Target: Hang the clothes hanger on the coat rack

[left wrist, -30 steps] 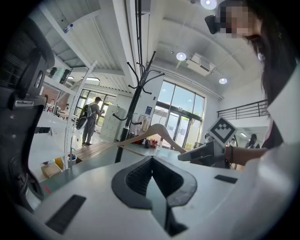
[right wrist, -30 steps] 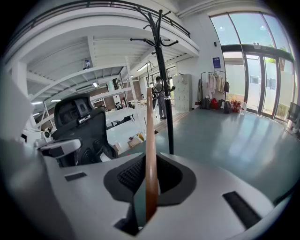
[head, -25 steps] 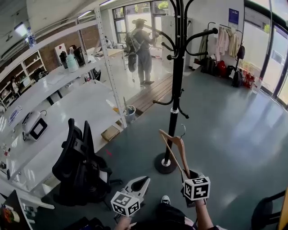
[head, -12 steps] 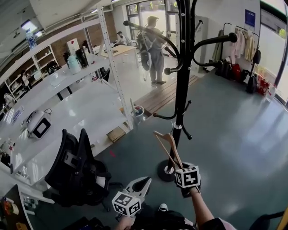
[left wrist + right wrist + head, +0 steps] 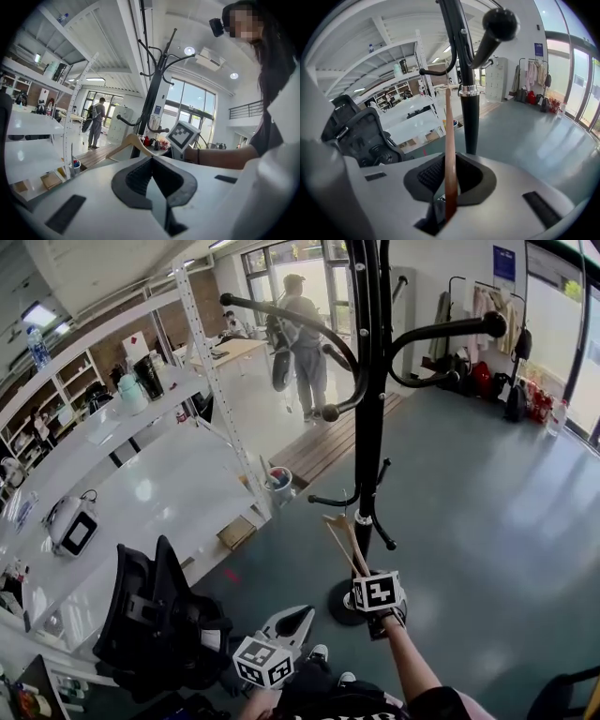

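Just in front of the black coat rack (image 5: 367,427), the head view shows the right gripper (image 5: 364,576) clamped on a wooden hanger (image 5: 343,538) that rises beyond its jaws. The left gripper (image 5: 302,615) sits lower, to its left. Along the left gripper's own view, its jaws meet at the tips with nothing between them, the hanger ahead and slightly left. Along the right gripper's view, the hanger stands edge-on between the pads, the coat rack close behind it and a knobbed peg (image 5: 500,23) above.

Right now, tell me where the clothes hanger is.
In the head view the clothes hanger stands low centre, clamped in the right gripper, close beside the coat rack pole, not yet on a hook.
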`<state>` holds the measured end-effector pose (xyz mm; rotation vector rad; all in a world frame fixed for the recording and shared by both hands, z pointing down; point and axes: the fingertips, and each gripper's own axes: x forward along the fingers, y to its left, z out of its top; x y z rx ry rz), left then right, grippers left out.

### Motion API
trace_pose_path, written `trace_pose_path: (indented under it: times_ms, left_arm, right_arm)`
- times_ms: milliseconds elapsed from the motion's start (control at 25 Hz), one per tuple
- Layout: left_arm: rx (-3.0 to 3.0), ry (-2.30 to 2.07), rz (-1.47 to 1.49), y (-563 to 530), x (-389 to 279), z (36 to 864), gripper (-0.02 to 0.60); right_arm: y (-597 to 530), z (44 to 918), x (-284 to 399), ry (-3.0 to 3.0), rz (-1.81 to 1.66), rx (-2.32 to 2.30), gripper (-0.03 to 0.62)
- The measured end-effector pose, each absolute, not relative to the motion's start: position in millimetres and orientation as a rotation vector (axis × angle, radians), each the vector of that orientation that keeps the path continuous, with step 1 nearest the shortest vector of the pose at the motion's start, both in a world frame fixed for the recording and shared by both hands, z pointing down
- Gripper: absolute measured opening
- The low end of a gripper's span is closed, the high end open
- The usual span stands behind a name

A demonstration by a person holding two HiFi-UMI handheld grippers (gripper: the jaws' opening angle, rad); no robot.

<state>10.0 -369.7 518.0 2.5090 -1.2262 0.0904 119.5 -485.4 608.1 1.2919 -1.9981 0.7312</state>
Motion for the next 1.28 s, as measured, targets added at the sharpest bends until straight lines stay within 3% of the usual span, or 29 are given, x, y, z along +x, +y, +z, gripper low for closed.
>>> trace_pose_path:
  times_ms: [400,560,1280]
  left_arm:
    - [2.553,-1.204,0.070,-423.9,-6.6,503.6,0.000]
    - [2.562,-1.174,0.078,-422.6,-0.9,504.7,0.000]
    - [2.483,-1.267,0.034,-336.8,11.0,509.6,0.000]
  right_arm:
    - [-485.0,629.6,99.1,-2.057,0.821,1.265,0.063]
    - [-485.4,619.7,99.2,-2.081,0.784,1.278,0.140]
    - [-391.0,537.7,97.1,-2.411,0.723,1.227,0.141]
